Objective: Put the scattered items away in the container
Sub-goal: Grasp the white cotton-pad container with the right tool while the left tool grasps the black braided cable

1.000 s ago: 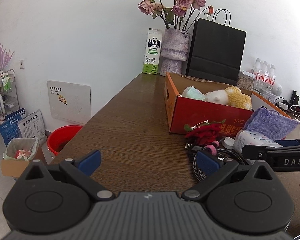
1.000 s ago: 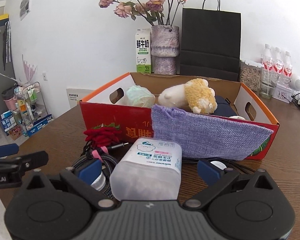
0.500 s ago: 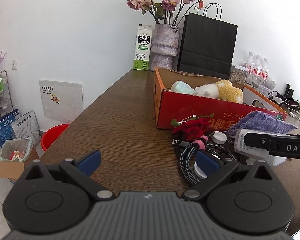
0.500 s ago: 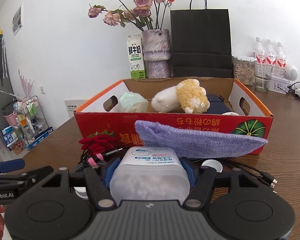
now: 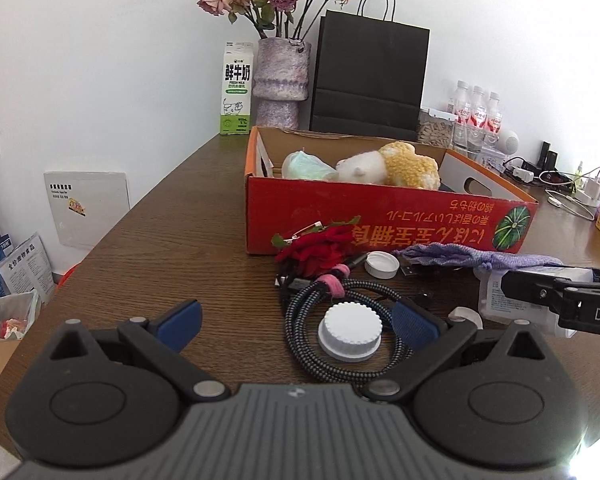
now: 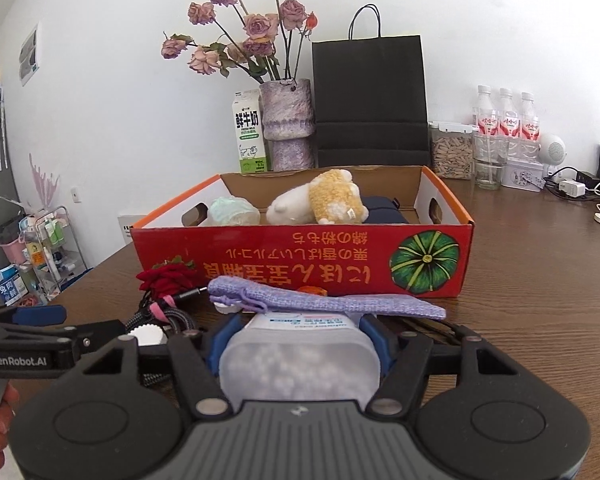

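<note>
The right gripper (image 6: 300, 344) pinches a translucent wet-wipe pack (image 6: 300, 364): both blue pads press on its 2 sides, and the pack fills the space between the fingers back to the gripper body. Draped over the pack's far end, just beyond the fingertips, lies a purple knitted pouch (image 6: 324, 302) with its drawstring end toward the left finger. Farther ahead stands the red cardboard box (image 6: 300, 260), open at the top, holding a white and yellow plush toy (image 6: 320, 204), a pale green bundle (image 6: 232, 212) and a dark item.

The left gripper (image 5: 296, 320) has its fingers spread wide with nothing pressed between them. Between the fingers, nearer the right one, a white ribbed cap (image 5: 350, 336) sits inside a coiled braided cable (image 5: 332, 320) bound with a pink tie. Beyond the right fingertip lie a red fabric rose (image 5: 320, 250) and a smaller white cap (image 5: 382, 264), both in front of the box wall. All rest on the brown wooden table (image 5: 160, 248).
</note>
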The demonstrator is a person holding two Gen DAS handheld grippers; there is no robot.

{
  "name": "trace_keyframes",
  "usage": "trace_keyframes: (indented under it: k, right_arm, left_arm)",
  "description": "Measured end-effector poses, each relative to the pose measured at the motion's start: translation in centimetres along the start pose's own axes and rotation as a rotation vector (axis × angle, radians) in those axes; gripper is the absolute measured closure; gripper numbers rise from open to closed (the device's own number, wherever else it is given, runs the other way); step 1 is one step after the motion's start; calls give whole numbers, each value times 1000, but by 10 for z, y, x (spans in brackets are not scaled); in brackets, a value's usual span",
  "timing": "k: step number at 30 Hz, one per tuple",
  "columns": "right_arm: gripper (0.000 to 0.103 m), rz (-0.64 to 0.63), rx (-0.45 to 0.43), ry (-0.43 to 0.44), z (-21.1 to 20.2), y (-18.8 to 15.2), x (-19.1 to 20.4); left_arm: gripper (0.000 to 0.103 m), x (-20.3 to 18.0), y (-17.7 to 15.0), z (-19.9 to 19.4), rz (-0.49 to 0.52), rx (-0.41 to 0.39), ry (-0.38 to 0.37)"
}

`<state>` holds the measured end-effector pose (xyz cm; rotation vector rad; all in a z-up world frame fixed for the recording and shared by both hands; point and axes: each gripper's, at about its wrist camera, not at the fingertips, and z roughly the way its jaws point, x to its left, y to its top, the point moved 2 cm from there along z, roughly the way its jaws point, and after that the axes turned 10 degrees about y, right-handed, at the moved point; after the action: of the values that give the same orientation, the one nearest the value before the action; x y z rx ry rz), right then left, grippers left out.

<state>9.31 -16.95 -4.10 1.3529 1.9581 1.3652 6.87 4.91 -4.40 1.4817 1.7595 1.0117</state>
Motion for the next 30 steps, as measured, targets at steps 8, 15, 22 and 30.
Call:
trace_keyframes:
  k: [8,15,22,30]
  right_arm:
    - [38,-12,-17,-47,-19,-11,-18]
    - [38,-22,30,-42,-17,-23,-26]
    - [38,-40,62,-24,-9,-30,-26]
    - [36,-57,82,-39,0,-30,-27]
  left_arm:
    - [0,-19,1,3,55,0,-5]
    - [0,-31,1,9,68,42,-32]
    - [0,-41,3,17,97,79,-8]
    - [0,-43,-1,32,86,128,6]
